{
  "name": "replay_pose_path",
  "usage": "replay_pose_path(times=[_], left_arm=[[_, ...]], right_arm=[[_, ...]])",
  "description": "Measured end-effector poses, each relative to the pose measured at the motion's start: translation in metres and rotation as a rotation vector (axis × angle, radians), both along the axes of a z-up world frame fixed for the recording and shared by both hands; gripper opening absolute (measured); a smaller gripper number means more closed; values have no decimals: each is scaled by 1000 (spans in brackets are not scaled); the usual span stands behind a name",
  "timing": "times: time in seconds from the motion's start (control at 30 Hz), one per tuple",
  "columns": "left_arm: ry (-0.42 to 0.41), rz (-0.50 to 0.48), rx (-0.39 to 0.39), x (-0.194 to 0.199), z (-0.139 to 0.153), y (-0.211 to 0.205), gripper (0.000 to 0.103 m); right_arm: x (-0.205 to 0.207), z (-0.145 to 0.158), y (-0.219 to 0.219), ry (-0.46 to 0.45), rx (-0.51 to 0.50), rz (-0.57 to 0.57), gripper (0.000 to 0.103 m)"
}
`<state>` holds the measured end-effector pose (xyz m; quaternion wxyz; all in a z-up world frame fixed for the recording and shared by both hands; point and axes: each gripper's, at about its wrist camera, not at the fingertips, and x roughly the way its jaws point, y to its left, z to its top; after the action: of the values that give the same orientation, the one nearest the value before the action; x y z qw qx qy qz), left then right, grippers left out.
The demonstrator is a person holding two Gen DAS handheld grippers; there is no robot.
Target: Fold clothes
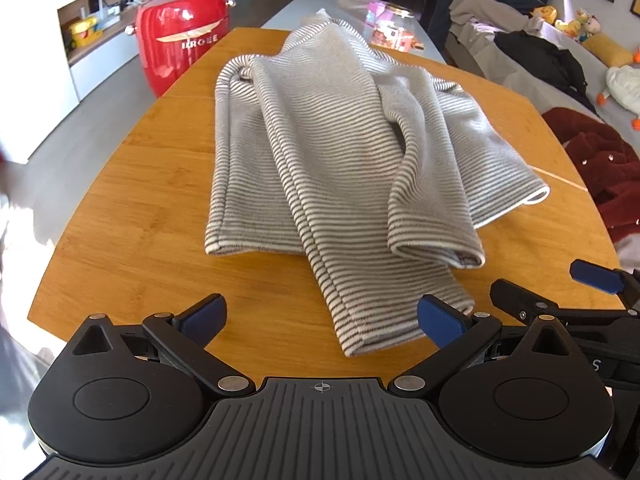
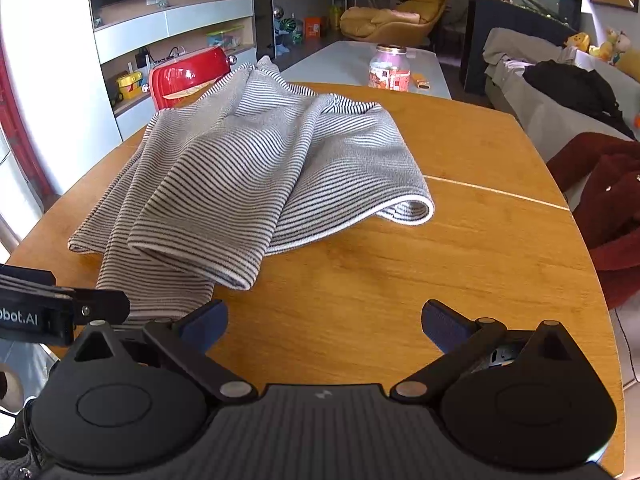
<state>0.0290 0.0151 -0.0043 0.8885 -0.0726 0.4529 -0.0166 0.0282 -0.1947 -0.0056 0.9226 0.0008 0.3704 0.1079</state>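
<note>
A grey-and-white striped garment [image 1: 328, 152] lies partly folded on the round wooden table [image 1: 132, 216], its sleeves laid over the body. One sleeve end reaches toward my left gripper [image 1: 320, 316], which is open and empty at the near table edge, the cuff just between its fingers. My right gripper [image 2: 324, 320] is open and empty over bare wood, to the right of the garment [image 2: 248, 168]. The right gripper also shows at the right edge of the left wrist view [image 1: 560, 292].
A red suitcase [image 1: 180, 44] stands beyond the table's far left. A jar [image 2: 390, 68] sits on a grey table behind. A dark red garment [image 2: 608, 200] lies on a sofa at right. Bare wood [image 2: 460, 248] extends right of the garment.
</note>
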Motion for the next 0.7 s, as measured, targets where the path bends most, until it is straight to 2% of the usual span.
replay_pose_path(times=[0.1,0.27,0.47,0.53,0.6,0.67,0.7], left_arm=[[-63,-16,-55,15,10,6,103],[-147,-62,-143,56,22,19,103],[-238,-30,-257,119,21,48,103],[-231,-21,-301,140,15,56,100],[-189,7,-329,159,5,65,81],[-140,20,-340,171,-5,68,76],[-119,20,-346,175,-9,69,76]], right_arm=[[6,3,-5,-19,26,13,103],[39,13,-18,-16,159,57,103],[84,31,-11,-51,129,97,103],[100,36,-8,-51,140,111,103],[118,38,-2,-42,154,119,103],[136,38,4,-25,175,126,103],[144,35,6,-4,196,132,103]])
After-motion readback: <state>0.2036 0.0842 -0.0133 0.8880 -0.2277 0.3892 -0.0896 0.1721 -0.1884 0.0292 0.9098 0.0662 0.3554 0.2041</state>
